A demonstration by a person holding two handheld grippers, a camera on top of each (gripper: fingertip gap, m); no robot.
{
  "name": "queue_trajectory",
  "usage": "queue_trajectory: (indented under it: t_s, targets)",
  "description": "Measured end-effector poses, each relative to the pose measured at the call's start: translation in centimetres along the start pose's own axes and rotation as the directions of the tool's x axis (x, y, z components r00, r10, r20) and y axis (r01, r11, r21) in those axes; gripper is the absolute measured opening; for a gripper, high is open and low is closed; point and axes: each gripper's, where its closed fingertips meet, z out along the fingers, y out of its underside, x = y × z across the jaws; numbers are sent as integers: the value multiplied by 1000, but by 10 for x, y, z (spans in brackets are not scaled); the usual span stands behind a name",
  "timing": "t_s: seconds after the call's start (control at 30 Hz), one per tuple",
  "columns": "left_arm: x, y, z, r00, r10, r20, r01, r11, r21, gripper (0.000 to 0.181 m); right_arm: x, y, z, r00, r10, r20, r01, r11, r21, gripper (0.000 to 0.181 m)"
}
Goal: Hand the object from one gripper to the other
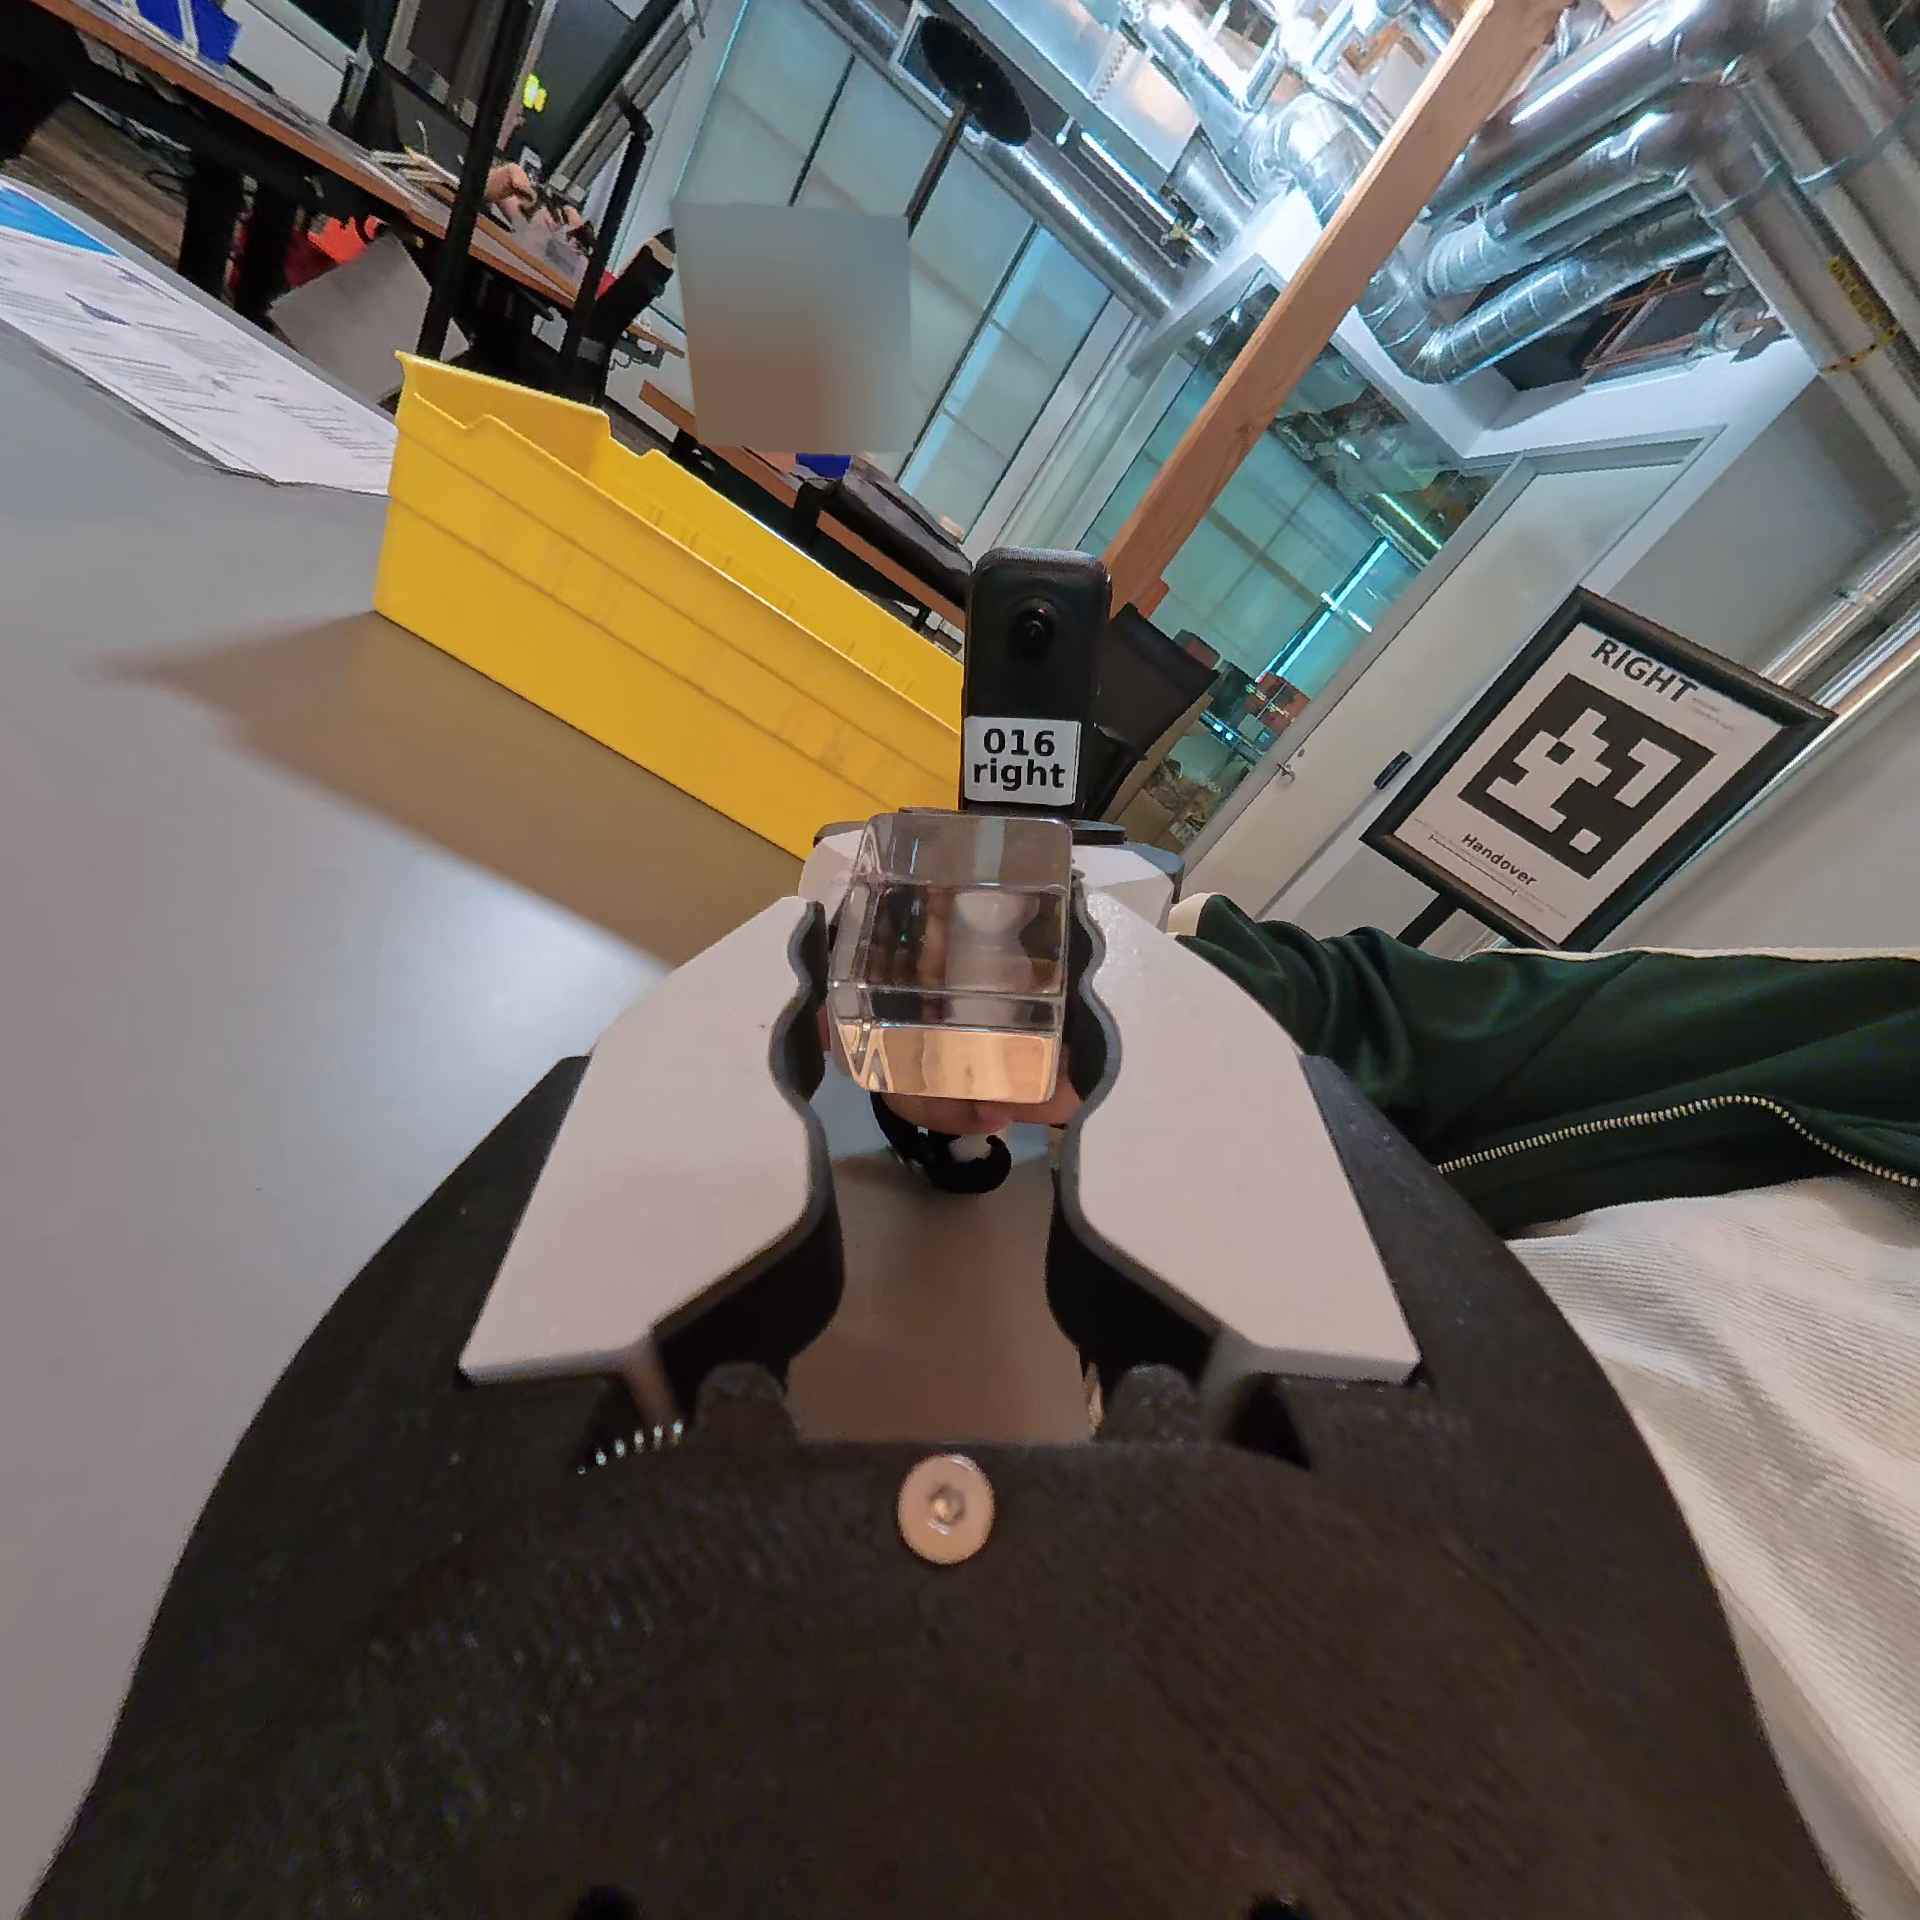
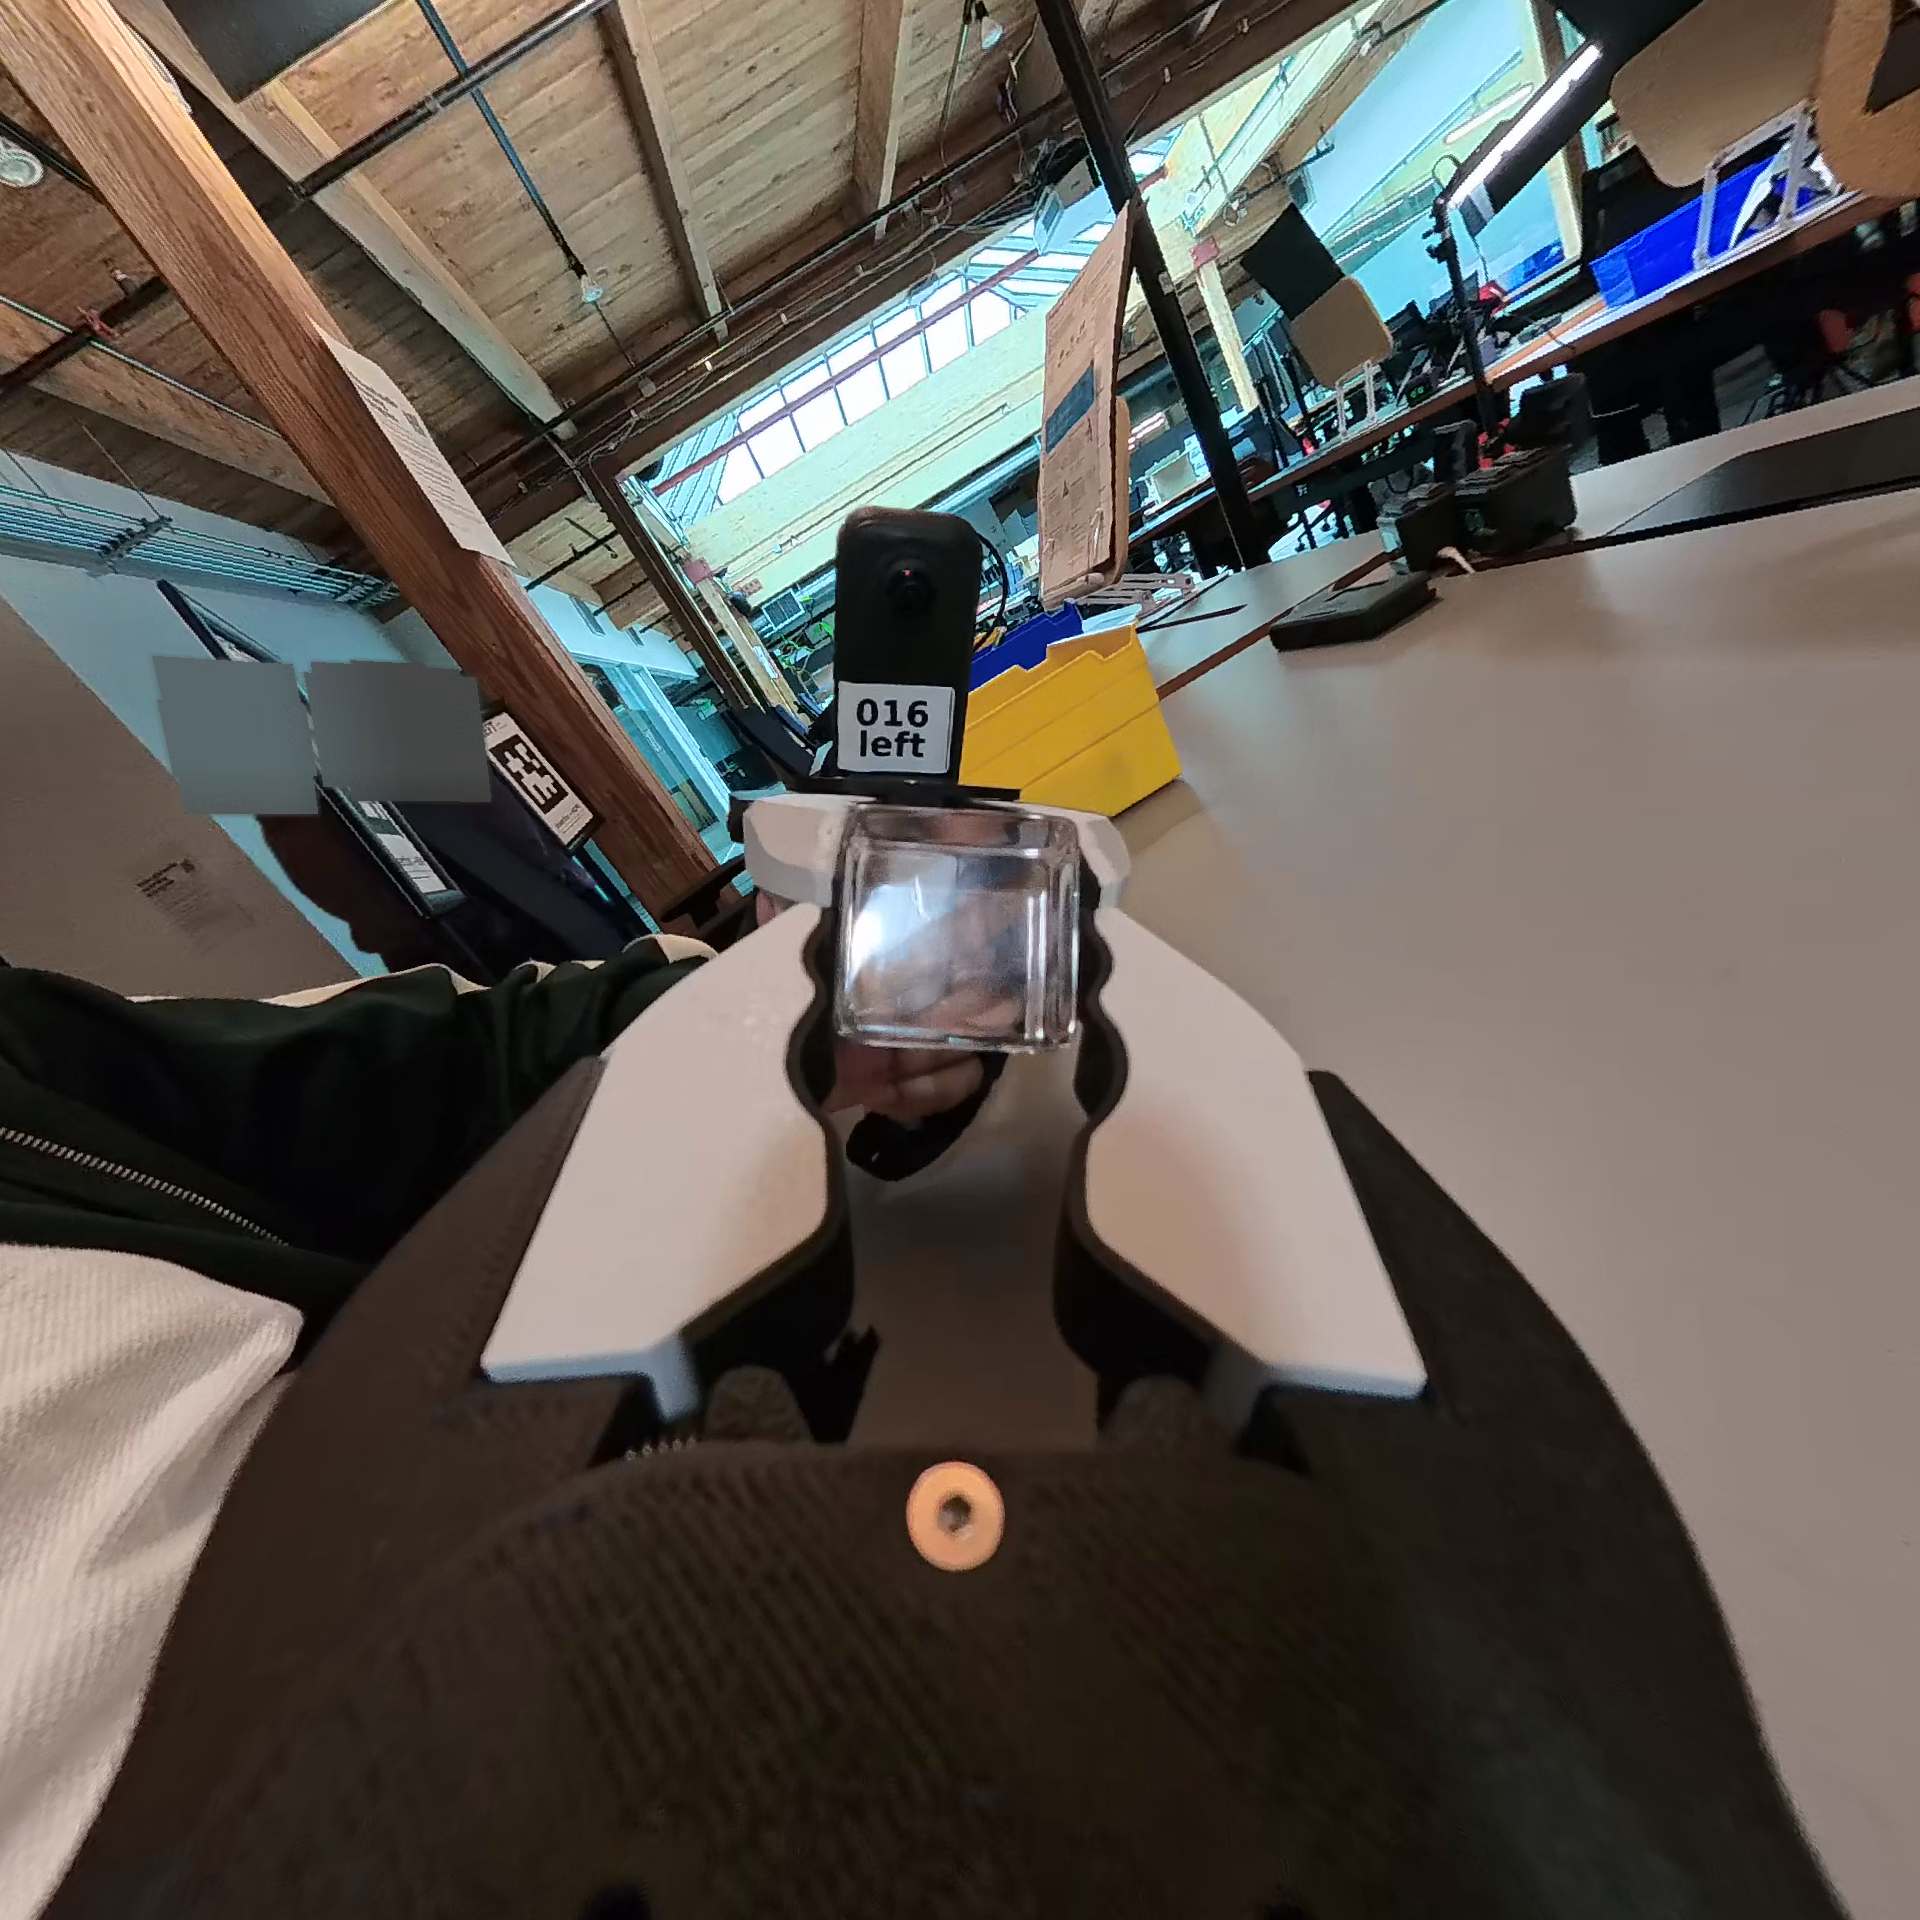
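Observation:
A clear glass-like cube (image 1: 951, 982) hangs in the air between my two grippers, which face each other tip to tip above the grey table (image 1: 260, 935). My left gripper (image 1: 951, 935) has both black pads against the cube's sides. In the right wrist view the same cube (image 2: 956, 935) sits between the tips of my right gripper (image 2: 956, 961), whose pads also lie against its sides. The two grippers have the same finger spread. The far gripper's white fingertips (image 1: 1127, 883) show just behind the cube in each view.
A yellow bin (image 1: 665, 613) stands on the table beyond the grippers and also shows in the right wrist view (image 2: 1070, 717). A green sleeve (image 1: 1507, 1039) reaches in from the right. Papers (image 1: 156, 353) lie at the far left. A framed marker sign (image 1: 1590, 769) stands behind. My two grippers' fingertips are within a few centimetres of each other.

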Motion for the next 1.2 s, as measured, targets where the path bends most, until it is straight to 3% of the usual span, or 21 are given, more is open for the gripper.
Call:
queue_trajectory:
  t_s: [0.03,0.17,0.27,0.47,0.7,0.83,0.97,1.2]
  targets:
    - [0,-1,0,1000,-5,-3,5,1000,2,42,0,-2,-1,1000,5,2,-5,1000,6,44]
    - [-1,-6,-3,1000,-14,-9,14,1000,22,56,2,-9,-6,1000,30,7,-30,999,23,44]
    - [1,1,-2,998,-39,-55,37,998,-45,65,4,-12,-11,999,27,18,-27,1000,4,44]
    - [1,33,4,997,26,-71,-43,968,-247,66,-2,-7,-17,997,-5,77,14,992,-124,44]
    - [5,58,10,985,154,-78,-173,911,-374,62,-8,13,-14,987,-140,80,158,941,-299,44]
    - [4,61,12,981,178,-72,-192,907,-376,57,-8,27,-12,979,-193,66,203,902,-380,44]
    - [4,66,12,979,184,-83,-202,897,-393,44,-9,28,-10,980,-188,56,196,903,-382,44]
    - [5,61,14,975,212,-73,-224,904,-364,43,-12,12,-8,964,-259,57,265,932,-248,50]
